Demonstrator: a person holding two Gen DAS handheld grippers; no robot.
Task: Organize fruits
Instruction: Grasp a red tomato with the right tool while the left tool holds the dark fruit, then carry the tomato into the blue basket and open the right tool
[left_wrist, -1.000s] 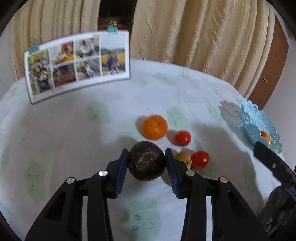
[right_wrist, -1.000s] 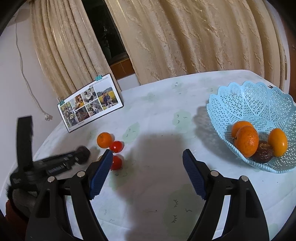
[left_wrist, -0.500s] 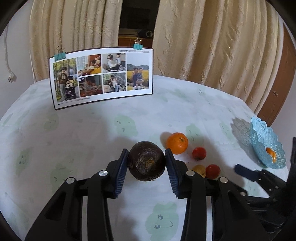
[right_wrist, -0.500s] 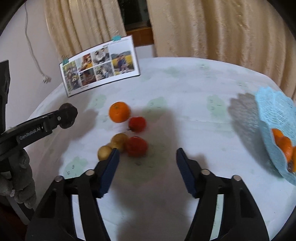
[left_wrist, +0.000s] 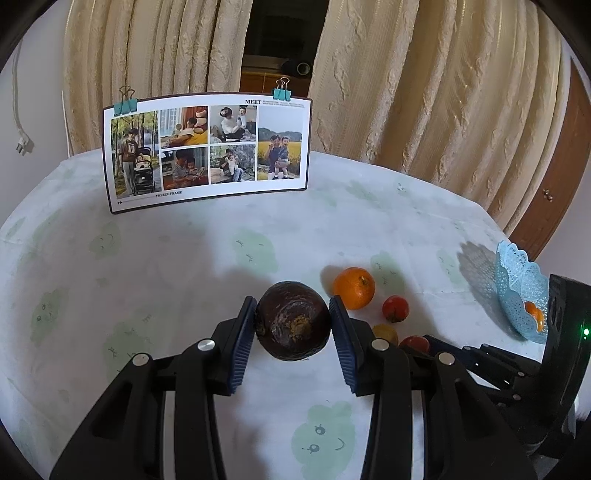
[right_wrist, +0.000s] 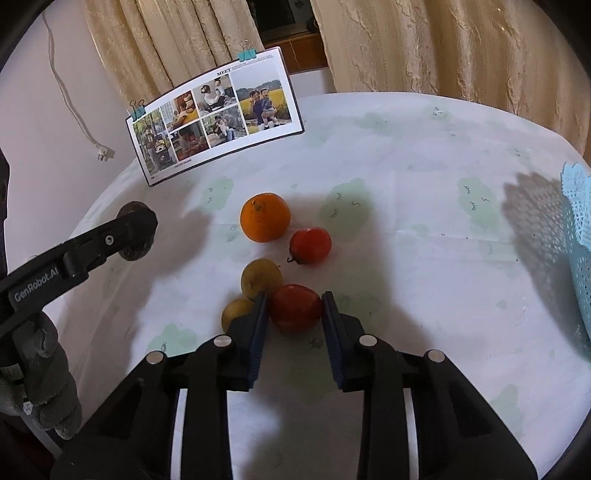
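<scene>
The left gripper (left_wrist: 292, 325) clamped a dark fruit (left_wrist: 293, 319) above the bench (left_wrist: 166, 280). The right gripper (right_wrist: 294, 314) was closing around a red tomato (right_wrist: 294, 307); pinching risked bruising it or nudging the adjoining yellow fruit (right_wrist: 260, 277).

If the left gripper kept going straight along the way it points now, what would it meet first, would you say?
Most likely the bare tablecloth just beyond the dark brown fruit clamped in the left gripper. It points downward at open cloth; the orange lies off to the right. Depth is hard to judge here.
</scene>
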